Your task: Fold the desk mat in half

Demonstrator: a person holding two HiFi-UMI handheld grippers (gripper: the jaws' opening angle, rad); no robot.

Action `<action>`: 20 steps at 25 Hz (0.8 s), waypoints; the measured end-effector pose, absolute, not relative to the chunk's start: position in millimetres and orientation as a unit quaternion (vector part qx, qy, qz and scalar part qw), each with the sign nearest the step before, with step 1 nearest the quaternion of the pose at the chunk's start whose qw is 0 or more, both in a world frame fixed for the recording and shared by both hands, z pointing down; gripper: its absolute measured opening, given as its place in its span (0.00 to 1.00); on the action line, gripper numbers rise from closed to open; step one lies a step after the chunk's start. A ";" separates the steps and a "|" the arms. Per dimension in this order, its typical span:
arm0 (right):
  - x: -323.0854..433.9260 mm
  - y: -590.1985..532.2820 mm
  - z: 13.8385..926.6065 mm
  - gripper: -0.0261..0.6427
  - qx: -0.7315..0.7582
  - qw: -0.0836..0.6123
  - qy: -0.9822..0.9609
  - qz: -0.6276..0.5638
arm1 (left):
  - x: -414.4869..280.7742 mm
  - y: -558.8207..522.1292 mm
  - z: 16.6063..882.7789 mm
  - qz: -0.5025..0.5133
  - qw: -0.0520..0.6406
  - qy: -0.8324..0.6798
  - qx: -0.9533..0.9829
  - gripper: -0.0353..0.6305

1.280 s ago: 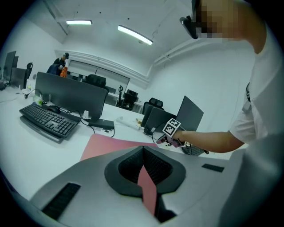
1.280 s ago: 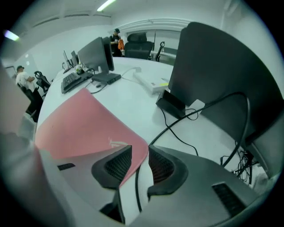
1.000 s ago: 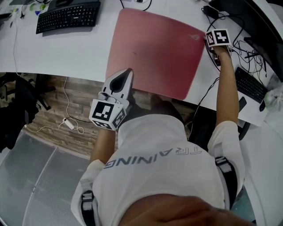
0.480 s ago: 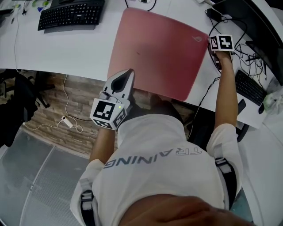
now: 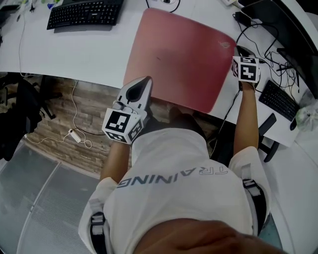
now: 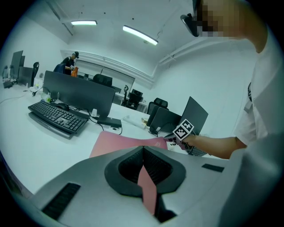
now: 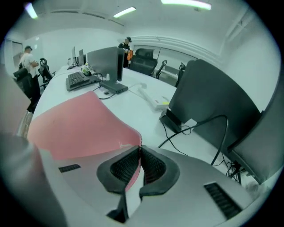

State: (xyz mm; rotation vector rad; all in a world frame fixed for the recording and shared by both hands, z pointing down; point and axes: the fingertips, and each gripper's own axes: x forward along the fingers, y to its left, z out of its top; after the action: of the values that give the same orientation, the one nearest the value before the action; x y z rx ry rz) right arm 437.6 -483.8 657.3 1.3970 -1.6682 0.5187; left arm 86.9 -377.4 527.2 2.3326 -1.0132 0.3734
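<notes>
A pink desk mat lies on the white desk, with its near edge hanging over the desk's front. My left gripper is shut on the mat's near left corner; in the left gripper view the pink sheet runs between the closed pads. My right gripper sits at the far right corner by the logo. Its jaws have just been closing with that corner between them, and the right gripper now pinches the corner of the mat, which curls up off the desk.
A black keyboard lies at the far left. Right of the mat are loose cables, another keyboard and a dark monitor back. More monitors stand at the back. The desk's front edge runs under my left gripper.
The right gripper has come nearer and risen from the far right corner, taking that corner with it. The left gripper has stayed at the near left corner.
</notes>
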 end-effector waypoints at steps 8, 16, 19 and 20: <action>384.2 -452.2 603.8 0.09 0.549 0.378 -0.725 0.173 | 83.3 -368.2 512.5 0.124 0.275 -0.384 0.873 0.09; 310.4 -418.6 564.1 0.09 0.477 0.357 -0.791 0.138 | 79.3 -351.9 493.3 0.108 0.257 -0.397 0.874 0.09; 278.9 -403.9 556.7 0.09 0.442 0.354 -0.814 0.130 | 73.2 -345.5 486.6 0.102 0.251 -0.408 0.872 0.09; 268.4 -399.5 554.8 0.09 0.430 0.353 -0.821 0.126 | 70.1 -343.4 484.6 0.100 0.249 -0.412 0.870 0.09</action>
State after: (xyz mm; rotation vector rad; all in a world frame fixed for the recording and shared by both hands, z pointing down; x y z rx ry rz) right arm 268.4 -399.5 554.8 1.1124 -2.1236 0.3257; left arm 70.1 -343.4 484.6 2.3710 -1.1232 0.2730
